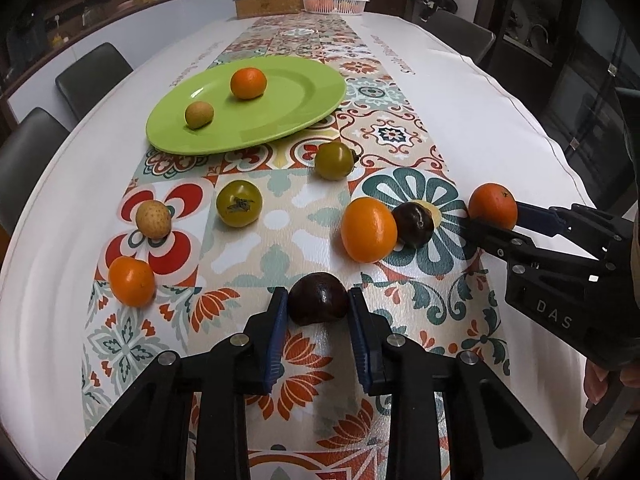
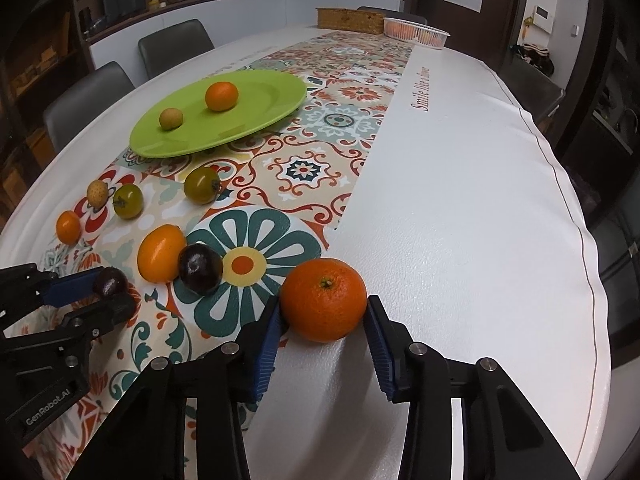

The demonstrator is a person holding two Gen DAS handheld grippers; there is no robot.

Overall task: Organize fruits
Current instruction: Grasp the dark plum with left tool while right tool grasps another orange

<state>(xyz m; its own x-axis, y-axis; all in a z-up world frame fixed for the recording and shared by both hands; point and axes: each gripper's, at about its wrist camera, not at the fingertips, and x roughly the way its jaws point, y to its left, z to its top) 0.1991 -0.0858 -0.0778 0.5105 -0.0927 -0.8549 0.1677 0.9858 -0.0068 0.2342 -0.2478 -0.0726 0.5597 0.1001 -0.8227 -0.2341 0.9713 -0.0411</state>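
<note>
We have our left tongs point(image 1: 318, 304) clamped around a dark plum point(image 1: 318, 298) and our right tongs point(image 2: 324, 316) around a mandarin point(image 2: 323, 299), both low on the tabletop point(image 2: 460, 200), likely bound for the green plate point(image 1: 304, 108)

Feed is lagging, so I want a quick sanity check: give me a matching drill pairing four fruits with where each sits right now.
Things:
1. plum
2. orange
3. longan
4. green tomato

Places:
A. on the green plate
B. between the right gripper fingers
C. on the cloth, beside a speckled fruit
D. between the left gripper fingers

Pairs: 1-D, 2-B, 3-A, 4-C
</note>
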